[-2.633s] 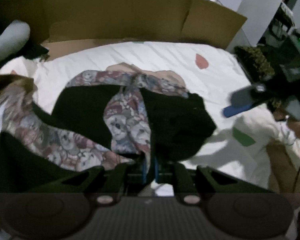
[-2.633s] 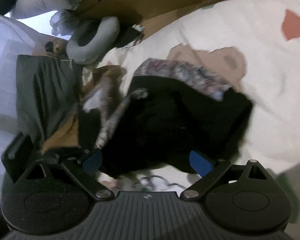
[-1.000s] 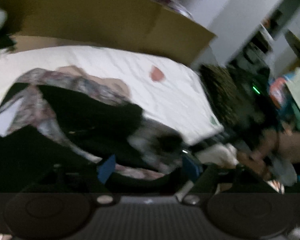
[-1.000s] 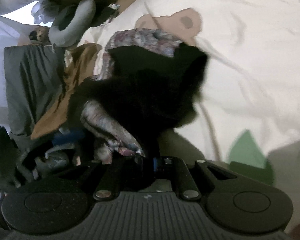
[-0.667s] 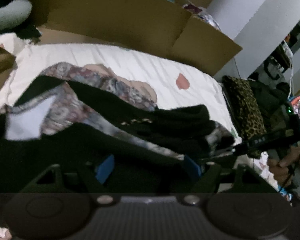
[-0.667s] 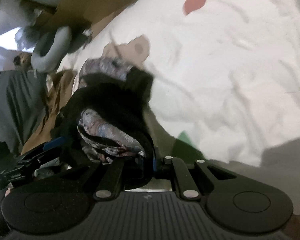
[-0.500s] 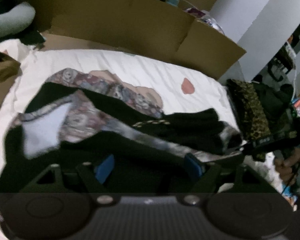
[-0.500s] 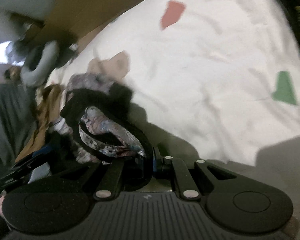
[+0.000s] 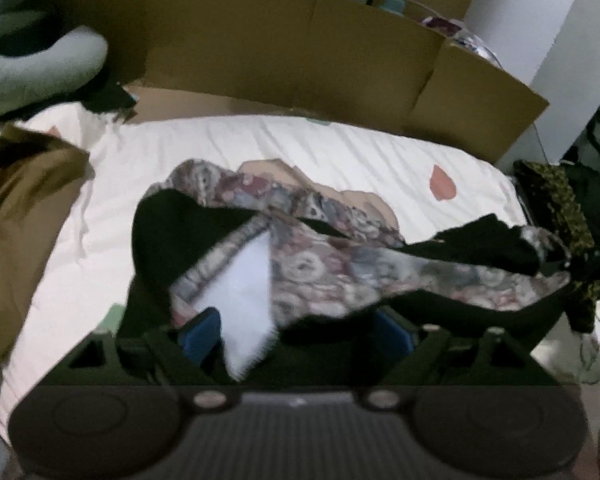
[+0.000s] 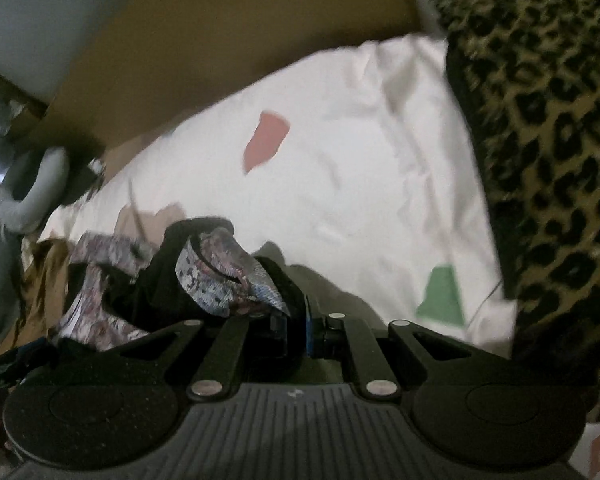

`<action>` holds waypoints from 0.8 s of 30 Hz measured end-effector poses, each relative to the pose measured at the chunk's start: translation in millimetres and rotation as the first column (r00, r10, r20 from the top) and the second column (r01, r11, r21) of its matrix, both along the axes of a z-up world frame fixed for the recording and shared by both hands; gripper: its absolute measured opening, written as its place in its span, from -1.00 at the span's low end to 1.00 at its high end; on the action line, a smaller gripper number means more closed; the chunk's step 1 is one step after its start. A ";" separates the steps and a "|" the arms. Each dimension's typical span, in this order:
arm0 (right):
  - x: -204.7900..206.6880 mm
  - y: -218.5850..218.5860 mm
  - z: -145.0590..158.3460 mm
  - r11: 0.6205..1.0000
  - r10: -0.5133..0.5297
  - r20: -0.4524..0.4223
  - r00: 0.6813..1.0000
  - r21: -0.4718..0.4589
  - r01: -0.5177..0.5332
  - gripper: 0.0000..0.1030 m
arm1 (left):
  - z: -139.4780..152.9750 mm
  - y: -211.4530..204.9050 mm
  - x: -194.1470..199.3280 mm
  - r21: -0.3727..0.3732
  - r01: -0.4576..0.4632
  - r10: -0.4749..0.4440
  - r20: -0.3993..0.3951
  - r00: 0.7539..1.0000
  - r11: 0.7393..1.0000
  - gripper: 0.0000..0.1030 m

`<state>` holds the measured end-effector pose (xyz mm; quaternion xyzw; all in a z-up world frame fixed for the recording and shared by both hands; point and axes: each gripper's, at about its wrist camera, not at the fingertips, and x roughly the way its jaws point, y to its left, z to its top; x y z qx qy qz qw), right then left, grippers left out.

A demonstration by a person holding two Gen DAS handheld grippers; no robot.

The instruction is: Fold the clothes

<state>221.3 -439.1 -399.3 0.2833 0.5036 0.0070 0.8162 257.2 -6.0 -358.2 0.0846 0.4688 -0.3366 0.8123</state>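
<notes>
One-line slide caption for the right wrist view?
Right tool shut on black floral-lined garment, stretched over white sheet.

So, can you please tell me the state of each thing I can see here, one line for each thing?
Black garment with floral patterned lining: unfolded, stretched out across the bed, one end lifted.
Left claw: opening, cloth lying between its blue pads, not pressed.
Right claw: shut on the garment's floral edge.
White bedsheet with coloured patches: spread flat, slightly wrinkled.
Brown cardboard box: flattened, standing behind the bed.
Leopard-print fabric: lying at the bed's edge.
</notes>
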 end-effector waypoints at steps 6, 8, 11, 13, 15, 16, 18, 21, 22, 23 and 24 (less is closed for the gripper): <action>-3.5 -30.2 1.1 0.992 -0.109 -0.005 0.994 -0.062 0.108 -0.88 | 0.2 -4.0 7.6 0.025 0.011 -0.012 0.049 0.999 1.000 0.69; -5.9 -41.9 -0.3 0.986 -0.144 -0.009 0.989 -0.091 0.143 -0.88 | -1.0 -2.8 11.1 0.038 0.007 -0.009 0.060 0.998 0.999 0.71; -10.9 -55.3 -7.8 0.977 -0.186 -0.029 0.982 -0.116 0.181 -0.88 | -5.6 2.4 19.2 0.051 -0.017 0.014 0.065 0.998 0.999 0.73; -14.4 -58.1 -16.0 0.975 -0.196 -0.046 0.980 -0.116 0.190 -0.88 | -10.9 5.4 25.6 0.062 -0.037 0.033 0.065 0.997 0.997 0.77; -16.5 -58.4 -24.0 0.977 -0.189 -0.057 0.980 -0.112 0.182 -0.88 | -17.3 8.1 32.4 0.064 -0.056 0.053 0.051 0.997 0.996 0.80; -17.5 -58.4 -27.1 0.978 -0.187 -0.059 0.981 -0.108 0.180 -0.88 | -20.9 9.3 36.4 0.065 -0.067 0.064 0.043 0.997 0.996 0.80; -20.0 -58.8 -30.7 0.980 -0.183 -0.062 0.981 -0.094 0.177 -0.87 | -28.1 10.9 43.3 0.065 -0.085 0.083 0.026 0.996 0.994 0.80; -23.0 -59.9 -31.2 0.983 -0.176 -0.055 0.983 -0.056 0.173 -0.82 | -35.2 10.1 51.3 0.055 -0.108 0.108 0.004 0.994 0.993 0.80; -24.4 -59.7 -30.2 0.984 -0.174 -0.051 0.983 -0.047 0.171 -0.78 | -36.6 9.3 53.3 0.049 -0.112 0.112 0.001 0.994 0.993 0.80; -25.5 -59.8 -29.9 0.985 -0.172 -0.050 0.984 -0.037 0.171 -0.77 | -37.2 8.1 54.8 0.042 -0.113 0.113 0.004 0.994 0.993 0.80; -25.0 -59.8 -30.7 0.985 -0.171 -0.053 0.984 -0.022 0.170 -0.68 | -37.9 6.2 56.9 0.036 -0.112 0.112 0.006 0.994 0.993 0.80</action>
